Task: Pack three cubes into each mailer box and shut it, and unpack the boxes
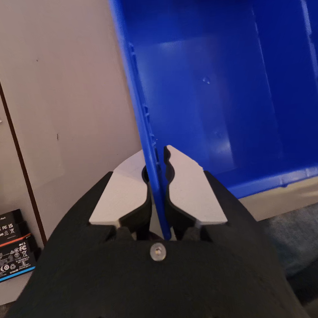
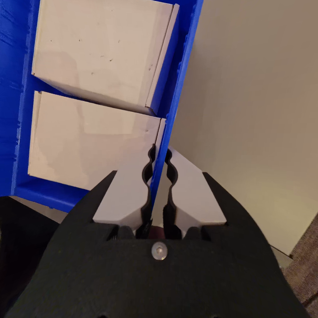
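Note:
A blue plastic bin [image 1: 215, 103] fills the upper right of the left wrist view; the part I see is bare inside. My left gripper [image 1: 155, 154] is shut on the bin's left wall, one finger on each side of it. In the right wrist view the same bin [image 2: 179, 86] holds two shut white mailer boxes, one farther [image 2: 103, 51] and one nearer [image 2: 89, 141], lying side by side. My right gripper [image 2: 160, 151] is shut on the bin's right wall, with the left finger inside next to the nearer box. No cubes are in view.
The bin rests on a pale tabletop [image 1: 68, 86] [image 2: 249, 103]. Black packs with printed labels [image 1: 15, 244] lie at the lower left of the left view. Grey carpet [image 2: 302, 258] shows past the table's edge, and a black object [image 2: 25, 223] sits at the lower left.

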Available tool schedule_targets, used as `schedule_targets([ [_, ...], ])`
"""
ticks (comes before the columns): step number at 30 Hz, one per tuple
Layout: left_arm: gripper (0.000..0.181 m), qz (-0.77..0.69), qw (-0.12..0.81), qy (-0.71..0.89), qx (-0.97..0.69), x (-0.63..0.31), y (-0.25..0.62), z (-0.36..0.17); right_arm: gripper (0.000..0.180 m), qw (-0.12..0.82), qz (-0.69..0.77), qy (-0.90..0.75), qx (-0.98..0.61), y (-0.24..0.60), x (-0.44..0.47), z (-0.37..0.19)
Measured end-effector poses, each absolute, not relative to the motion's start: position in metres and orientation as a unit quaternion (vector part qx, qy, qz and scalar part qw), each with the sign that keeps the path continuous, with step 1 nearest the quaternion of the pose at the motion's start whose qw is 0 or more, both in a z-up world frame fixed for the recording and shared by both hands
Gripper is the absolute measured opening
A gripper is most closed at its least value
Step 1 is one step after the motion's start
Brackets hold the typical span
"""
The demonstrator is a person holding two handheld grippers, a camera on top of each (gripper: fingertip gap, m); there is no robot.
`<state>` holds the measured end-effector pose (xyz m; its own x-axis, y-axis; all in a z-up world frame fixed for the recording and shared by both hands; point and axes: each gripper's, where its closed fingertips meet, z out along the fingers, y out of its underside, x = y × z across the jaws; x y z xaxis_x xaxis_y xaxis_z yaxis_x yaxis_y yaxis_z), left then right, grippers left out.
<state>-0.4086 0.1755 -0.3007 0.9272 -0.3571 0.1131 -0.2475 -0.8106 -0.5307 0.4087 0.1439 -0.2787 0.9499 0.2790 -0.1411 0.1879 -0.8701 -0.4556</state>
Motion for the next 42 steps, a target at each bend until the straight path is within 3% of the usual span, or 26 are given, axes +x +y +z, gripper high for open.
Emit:
schedule_targets([
  [3, 0.005, -0.117, 0.279, 0.150, -0.941, -0.402, 0.177, -0.299, 0.007, 0.228, 0.109, -0.125, -0.959, 0.146, 0.391, -0.279],
  [14, 0.005, -0.179, 0.349, 0.135, -0.910, -0.375, 0.170, -0.282, 0.012, 0.229, 0.212, -0.116, -0.943, 0.156, 0.307, -0.277],
  [26, 0.006, -0.201, 0.441, 0.074, -0.872, -0.390, 0.155, -0.229, 0.039, 0.261, 0.408, -0.039, -0.874, 0.155, 0.164, -0.264],
  [42, 0.006, -0.212, 0.507, 0.039, -0.834, -0.407, 0.124, -0.178, 0.068, 0.283, 0.496, -0.029, -0.821, 0.148, -0.009, -0.250],
])
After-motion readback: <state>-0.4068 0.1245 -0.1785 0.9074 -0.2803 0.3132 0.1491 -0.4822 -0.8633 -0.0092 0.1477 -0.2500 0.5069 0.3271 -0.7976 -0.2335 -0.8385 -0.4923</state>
